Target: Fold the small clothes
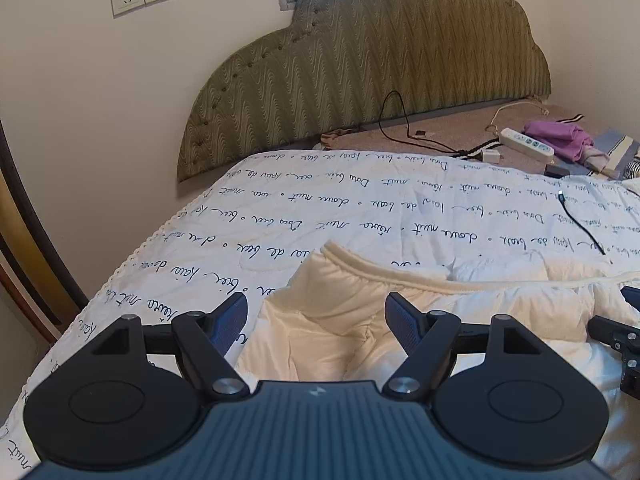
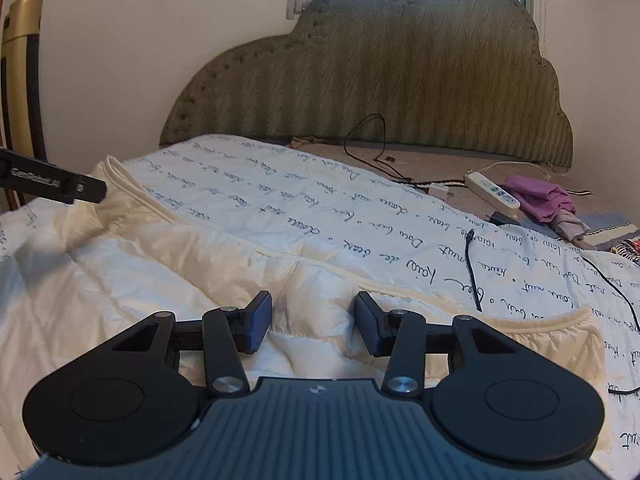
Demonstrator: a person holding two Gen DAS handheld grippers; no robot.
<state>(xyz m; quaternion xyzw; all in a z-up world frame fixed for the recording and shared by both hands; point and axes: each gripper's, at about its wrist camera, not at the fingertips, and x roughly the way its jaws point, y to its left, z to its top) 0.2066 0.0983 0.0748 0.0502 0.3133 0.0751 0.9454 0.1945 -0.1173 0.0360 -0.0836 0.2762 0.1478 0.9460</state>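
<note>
While white puffy jacket (image 1: 420, 308) lies flat near front edge of bed (image 1: 280, 216), your left gripper (image 1: 316, 316) spread over its collar end, pinching nothing. Your right gripper (image 2: 314, 320) half spread over jacket, nothing between pads.

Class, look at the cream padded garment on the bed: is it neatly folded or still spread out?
Spread out. The cream padded garment lies rumpled across the quilt, its ribbed edge running open along it; no tidy fold shows.
</note>
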